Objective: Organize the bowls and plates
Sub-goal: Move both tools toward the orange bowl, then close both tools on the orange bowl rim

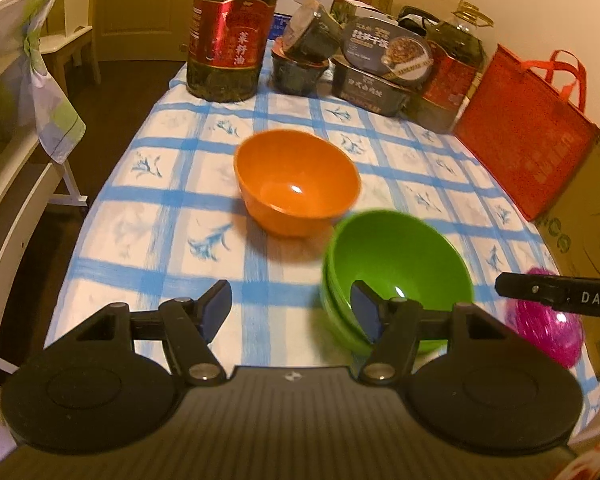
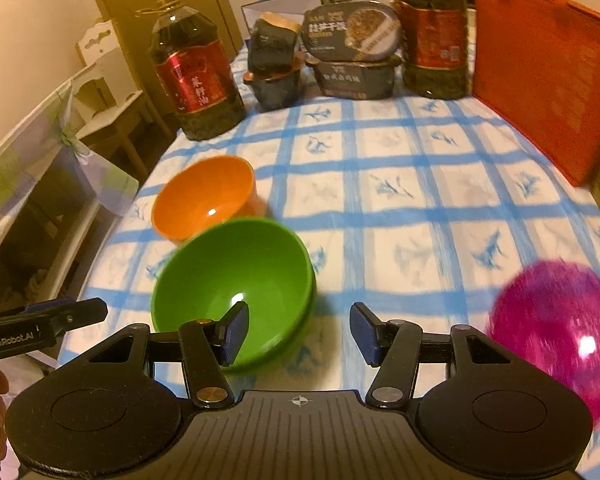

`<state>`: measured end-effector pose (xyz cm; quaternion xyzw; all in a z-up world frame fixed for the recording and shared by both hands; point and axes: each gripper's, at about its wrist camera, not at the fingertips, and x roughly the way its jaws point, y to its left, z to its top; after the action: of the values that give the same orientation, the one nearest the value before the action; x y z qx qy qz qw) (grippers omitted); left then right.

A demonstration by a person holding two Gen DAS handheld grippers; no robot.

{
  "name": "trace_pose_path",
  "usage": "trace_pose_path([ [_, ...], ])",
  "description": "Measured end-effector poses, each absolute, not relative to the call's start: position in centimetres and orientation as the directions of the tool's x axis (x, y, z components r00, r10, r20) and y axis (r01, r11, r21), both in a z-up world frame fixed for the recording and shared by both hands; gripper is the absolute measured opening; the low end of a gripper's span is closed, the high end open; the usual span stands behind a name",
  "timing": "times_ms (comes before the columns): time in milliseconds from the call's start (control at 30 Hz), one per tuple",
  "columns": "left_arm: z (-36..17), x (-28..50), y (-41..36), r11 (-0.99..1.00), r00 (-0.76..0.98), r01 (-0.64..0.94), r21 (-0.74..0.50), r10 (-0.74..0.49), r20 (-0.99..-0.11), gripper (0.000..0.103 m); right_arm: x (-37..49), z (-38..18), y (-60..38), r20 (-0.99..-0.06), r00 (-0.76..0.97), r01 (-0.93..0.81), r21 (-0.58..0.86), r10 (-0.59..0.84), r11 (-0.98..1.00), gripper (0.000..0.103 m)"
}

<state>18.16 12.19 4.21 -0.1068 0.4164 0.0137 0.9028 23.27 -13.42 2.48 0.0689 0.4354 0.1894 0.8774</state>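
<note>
- Orange bowl (image 1: 296,186) sits upright, mouth up, on the checked desk (image 1: 172,216), well ahead of the left claw (image 1: 290,314).
- Green bowls (image 1: 396,272), nested and upright, lie between both claws.
- Pink bowl (image 2: 556,336) sits rightmost, beside the right claw (image 2: 298,336).
- Both claws are released, gripping nothing.

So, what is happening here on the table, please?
A person holds a two-finger tool in each hand above a table with a blue checked cloth. Both the left gripper and the right gripper are open and hold nothing. Two green bowls sit nested together. An orange bowl stands alone just behind them, and a pink bowl is off to the right. These two are not yet stacked.
</note>
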Motion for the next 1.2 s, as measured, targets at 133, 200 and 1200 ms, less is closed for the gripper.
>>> trace_pose_path([
  [133, 4.4, 20.8, 13.6, 0.977, 0.657, -0.131, -0.169, -0.042, -0.752, 0.063, 26.3, 3.0, -12.1, -0.733, 0.545, -0.303, 0.280, 0.407, 0.911, 0.056],
  [200, 4.3, 22.2, 14.2, 0.976, 0.656, -0.140, -0.166, -0.034, -0.754, 0.063, 27.9, 3.1, -11.3, -0.732, 0.537, -0.317, 0.284, 0.419, 0.905, 0.056],
  [1200, -4.2, 35.8, 18.3, 0.968, 0.534, -0.142, -0.208, -0.102, -0.839, 0.019, 44.0, -5.8, -1.5, -0.855, 0.238, -0.412, 0.341, 0.461, 0.845, 0.031],
])
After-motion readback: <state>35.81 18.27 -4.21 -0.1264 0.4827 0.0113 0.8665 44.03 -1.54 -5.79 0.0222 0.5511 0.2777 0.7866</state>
